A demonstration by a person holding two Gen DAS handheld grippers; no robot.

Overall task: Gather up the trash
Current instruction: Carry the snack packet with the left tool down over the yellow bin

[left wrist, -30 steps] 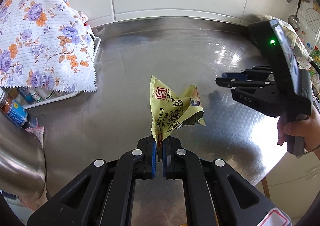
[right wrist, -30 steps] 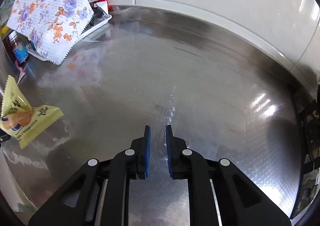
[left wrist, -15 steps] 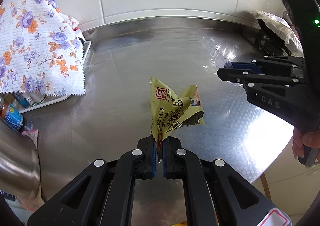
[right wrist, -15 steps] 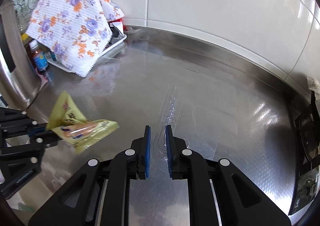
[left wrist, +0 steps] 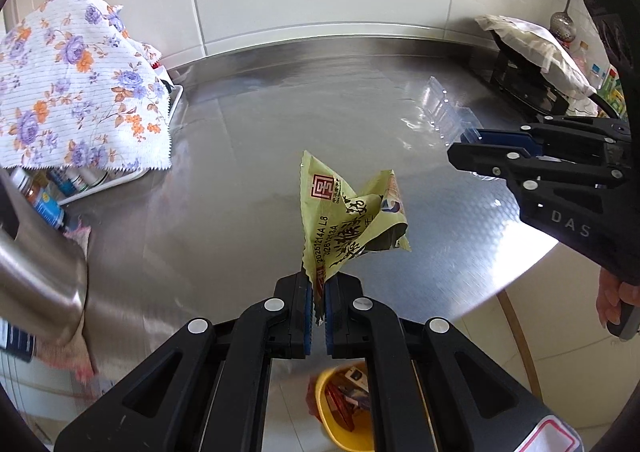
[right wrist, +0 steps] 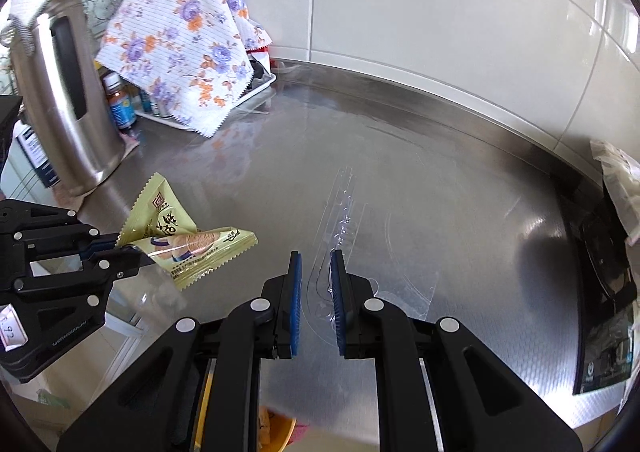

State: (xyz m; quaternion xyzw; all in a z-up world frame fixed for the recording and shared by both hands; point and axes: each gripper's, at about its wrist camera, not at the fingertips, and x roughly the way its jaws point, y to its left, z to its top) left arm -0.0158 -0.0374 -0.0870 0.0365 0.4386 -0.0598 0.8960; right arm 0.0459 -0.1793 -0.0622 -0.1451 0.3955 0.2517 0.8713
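Left tool [left wrist: 316, 302] is pressed together on the lower corner of a crumpled yellow-green snack wrapper [left wrist: 348, 218], which is carried in the air above the steel table [left wrist: 240, 180]. In the left wrist view the wrapper stands up from the pads toward frame centre, long axis roughly vertical in the picture. In the right wrist view the same wrapper [right wrist: 188, 236] is seen at mid left, sticking out of the left tool [right wrist: 116, 246].

Right tool [right wrist: 316, 292] is nearly closed on a clear plastic blister tray [right wrist: 340, 228]. The tray's near edge is seen between the blue pads and its length runs up the frame away from the tool. Whether both pads bear on it cannot be told for sure, the plastic being transparent; a pinch is judged likely. In the left wrist view the tray [left wrist: 444, 112] projects from the right tool [left wrist: 466, 146] toward upper centre, off the table.

The coming move is judged to turn on a yellow bin [left wrist: 344, 404], seen at the bottom edge of the frame, directly beneath the left tool and below table level, with trash already in it. A slice of the bin [right wrist: 276, 432] is also seen at the bottom of the right wrist view. The left tool is judged the nearer of the two, so the wrapper probably drops first.
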